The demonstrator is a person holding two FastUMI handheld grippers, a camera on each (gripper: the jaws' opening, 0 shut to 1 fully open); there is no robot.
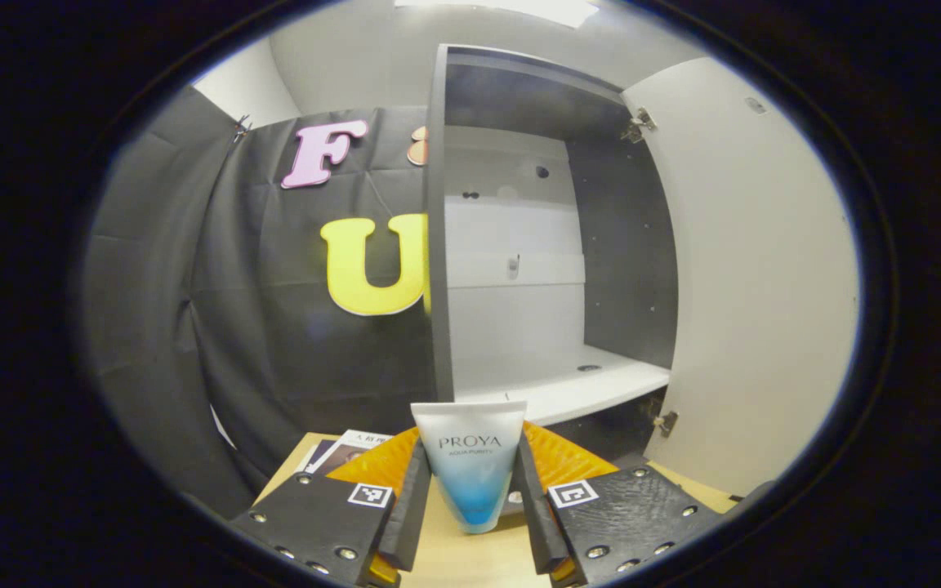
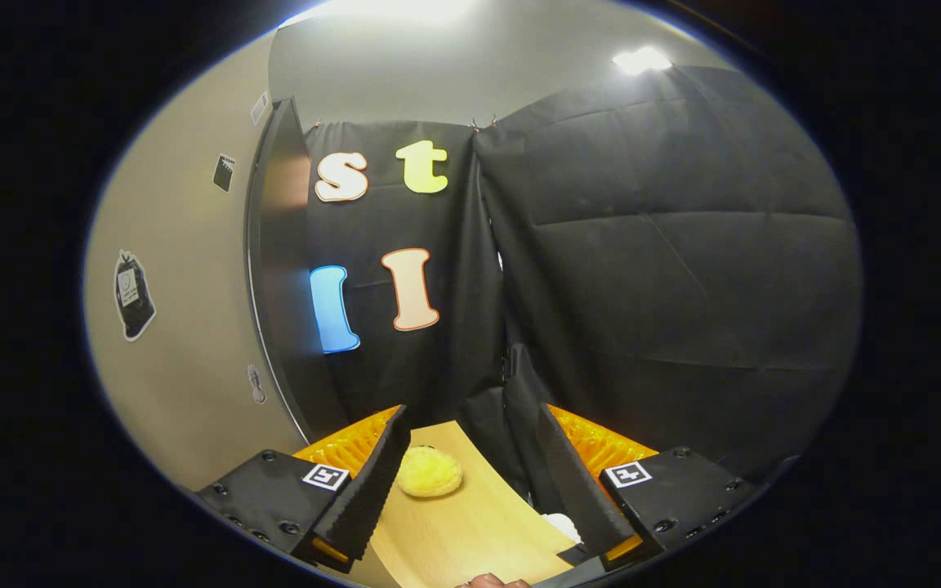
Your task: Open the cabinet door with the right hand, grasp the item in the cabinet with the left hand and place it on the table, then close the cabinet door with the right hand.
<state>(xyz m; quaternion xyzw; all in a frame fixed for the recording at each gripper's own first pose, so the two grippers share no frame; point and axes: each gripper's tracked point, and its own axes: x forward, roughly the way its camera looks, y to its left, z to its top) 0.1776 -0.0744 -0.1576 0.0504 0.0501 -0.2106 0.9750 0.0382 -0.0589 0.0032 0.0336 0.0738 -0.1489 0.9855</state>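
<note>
A: What is seen nearest in the left gripper view?

B: The left gripper (image 1: pixel 470 490) is seen at the bottom, its jaws drawn in narrow and pressed on both sides of a tube (image 1: pixel 470 469). The tube is held upright, broad crimped end up, just above the wooden table (image 1: pixel 454 559).

A: And behind it?

B: A few printed papers (image 1: pixel 340 449) are laid on the table at the left. Farther back, the cabinet (image 1: pixel 519 245) is shown open, with its white shelf (image 1: pixel 568 384) bare and the door (image 1: pixel 756 278) swung out to the right.

A: How is the right gripper (image 2: pixel 470 482) held?

B: In the right gripper view its jaws are spread wide, and nothing is gripped or touched by them. Between the fingers, lower down, the table (image 2: pixel 470 531) is seen, with a yellow fluffy object (image 2: pixel 430 472) lying on it near the left finger. A small white thing (image 2: pixel 560 527) is glimpsed by the right finger; what it is cannot be told. Beyond, at the left, the outer face of the cabinet door (image 2: pixel 185 327) is seen, with stickers (image 2: pixel 134 294) stuck to it.
</note>
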